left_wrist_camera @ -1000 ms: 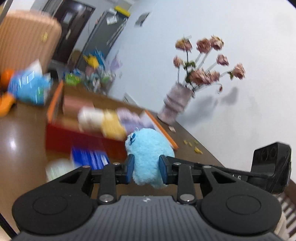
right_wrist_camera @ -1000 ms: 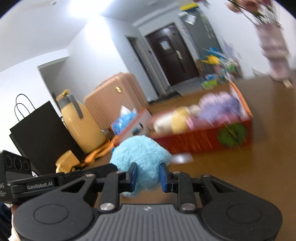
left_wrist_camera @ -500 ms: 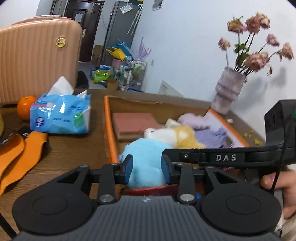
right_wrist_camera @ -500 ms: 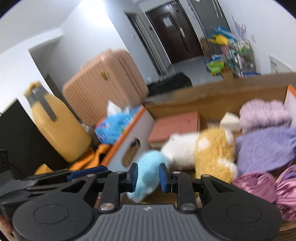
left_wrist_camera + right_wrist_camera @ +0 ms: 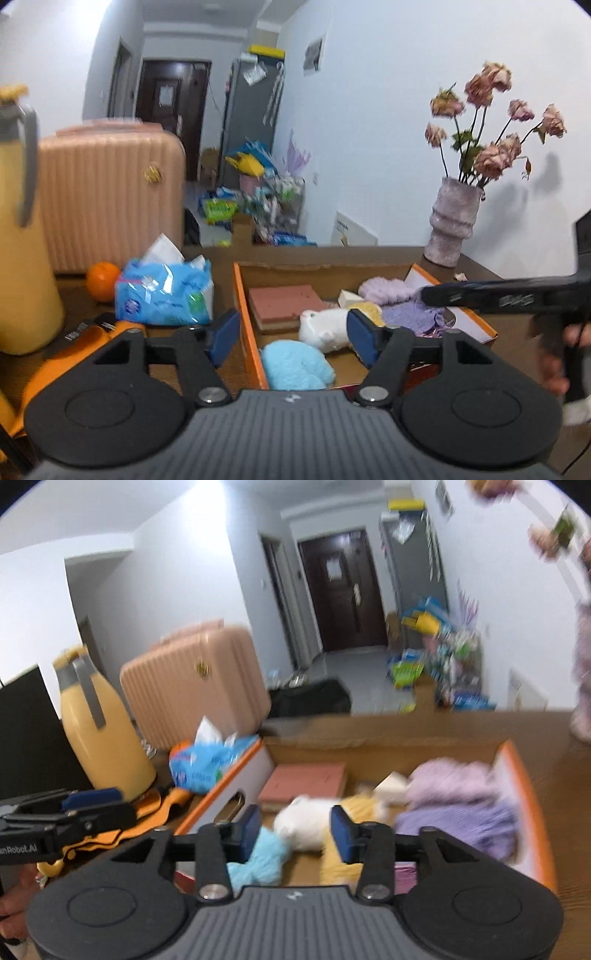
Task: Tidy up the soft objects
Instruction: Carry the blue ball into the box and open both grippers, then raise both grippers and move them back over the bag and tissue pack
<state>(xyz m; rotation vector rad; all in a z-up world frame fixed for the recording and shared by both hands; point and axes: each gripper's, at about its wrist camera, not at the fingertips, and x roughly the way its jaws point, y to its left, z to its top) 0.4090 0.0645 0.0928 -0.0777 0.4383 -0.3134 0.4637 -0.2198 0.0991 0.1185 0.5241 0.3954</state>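
A light blue plush toy (image 5: pixel 295 365) lies in the near left corner of an orange-rimmed cardboard box (image 5: pixel 245 317); it also shows in the right wrist view (image 5: pixel 262 856). The box holds a white and yellow plush (image 5: pixel 327 328), a pink sponge block (image 5: pixel 282 301) and purple knit items (image 5: pixel 388 291). My left gripper (image 5: pixel 293 338) is open and empty above the blue plush. My right gripper (image 5: pixel 293 830) is open and empty over the box (image 5: pixel 524 794), above the white plush (image 5: pixel 306 825).
On the brown table left of the box are a blue tissue pack (image 5: pixel 164 295), an orange (image 5: pixel 102 280), a yellow jug (image 5: pixel 22 240) and an orange strap (image 5: pixel 77 347). A vase of dried flowers (image 5: pixel 454 225) stands at the back right. A pink suitcase (image 5: pixel 110 195) stands behind.
Both grippers held the blue plush, carried it over the box, and have opened. The plush now lies in the box's near corner, and both grippers have lifted away.
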